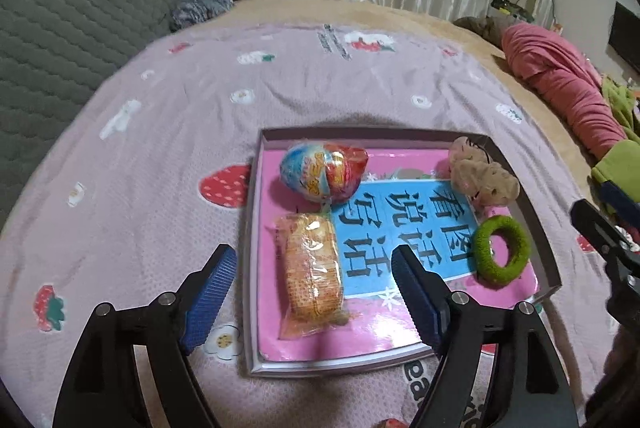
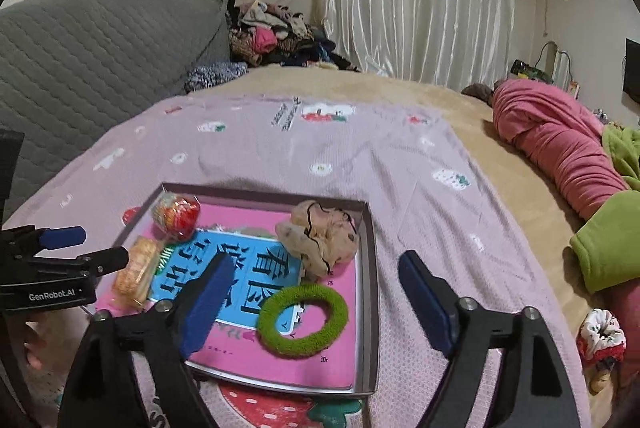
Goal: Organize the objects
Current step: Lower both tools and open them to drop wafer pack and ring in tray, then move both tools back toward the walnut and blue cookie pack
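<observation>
A shallow grey tray [image 1: 532,212] with a pink and blue printed floor lies on the bed. In it are a foil-wrapped egg [image 1: 324,174], a wrapped orange snack [image 1: 314,268], a beige scrunchie [image 1: 482,174] and a green hair ring [image 1: 502,250]. My left gripper [image 1: 316,288] is open, its fingers either side of the wrapped snack, above the tray's near left part. My right gripper [image 2: 316,302] is open and empty above the green ring [image 2: 302,320] and the tray's right wall [image 2: 370,268]. The egg [image 2: 176,216], snack [image 2: 134,270] and scrunchie [image 2: 324,240] also show there.
A lilac strawberry-print sheet [image 1: 280,88] covers the bed under the tray. A grey quilted headboard [image 1: 80,12] stands at the left, a clothes pile [image 2: 276,32] at the back, pink and green bedding [image 2: 560,148] at the right. A red-and-white scrunchie [image 2: 602,338] lies at the right.
</observation>
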A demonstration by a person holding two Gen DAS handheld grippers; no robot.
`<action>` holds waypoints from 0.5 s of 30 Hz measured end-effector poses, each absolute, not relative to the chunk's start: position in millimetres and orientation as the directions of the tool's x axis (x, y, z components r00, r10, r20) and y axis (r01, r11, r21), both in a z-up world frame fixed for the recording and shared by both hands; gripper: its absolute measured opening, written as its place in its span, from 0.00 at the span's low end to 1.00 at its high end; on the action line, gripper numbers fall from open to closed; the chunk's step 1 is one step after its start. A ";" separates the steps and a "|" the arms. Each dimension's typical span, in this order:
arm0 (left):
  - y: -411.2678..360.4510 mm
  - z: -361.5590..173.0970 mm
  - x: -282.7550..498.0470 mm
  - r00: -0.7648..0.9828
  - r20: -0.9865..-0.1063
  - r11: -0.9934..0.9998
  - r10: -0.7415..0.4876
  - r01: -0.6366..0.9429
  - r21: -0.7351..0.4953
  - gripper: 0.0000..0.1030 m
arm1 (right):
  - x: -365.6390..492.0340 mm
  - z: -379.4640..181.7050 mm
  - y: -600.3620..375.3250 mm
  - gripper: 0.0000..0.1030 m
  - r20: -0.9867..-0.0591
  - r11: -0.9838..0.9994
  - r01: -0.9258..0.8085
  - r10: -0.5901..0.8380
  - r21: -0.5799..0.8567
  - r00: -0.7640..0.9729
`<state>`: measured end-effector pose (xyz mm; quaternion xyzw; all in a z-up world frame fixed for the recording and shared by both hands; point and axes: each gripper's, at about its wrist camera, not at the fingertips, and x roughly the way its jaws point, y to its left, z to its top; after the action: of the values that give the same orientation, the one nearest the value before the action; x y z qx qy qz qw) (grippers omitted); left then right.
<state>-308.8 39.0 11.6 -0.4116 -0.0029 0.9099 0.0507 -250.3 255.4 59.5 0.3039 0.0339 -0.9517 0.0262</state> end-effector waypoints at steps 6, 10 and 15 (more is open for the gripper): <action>38.2 28.9 -284.8 -0.701 -0.711 -0.997 0.054 -0.075 -0.002 0.79 | -228.3 83.1 252.2 0.92 -0.538 -0.996 0.061 -0.019 -0.060 -0.842; 33.0 42.7 -270.9 -0.724 -0.689 -0.999 0.037 -0.048 -0.004 0.79 | -209.2 101.4 248.1 0.95 -0.499 -0.997 0.053 -0.019 -0.053 -0.866; 29.9 59.0 -252.1 -0.733 -0.680 -0.999 0.032 -0.028 -0.017 0.79 | -190.4 113.3 247.3 0.96 -0.511 -0.997 0.079 -0.059 -0.018 -0.858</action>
<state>-252.1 29.9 59.0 -0.3653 -0.0031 0.9307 0.0161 -190.4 247.3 113.3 0.2643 0.0189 -0.9636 0.0356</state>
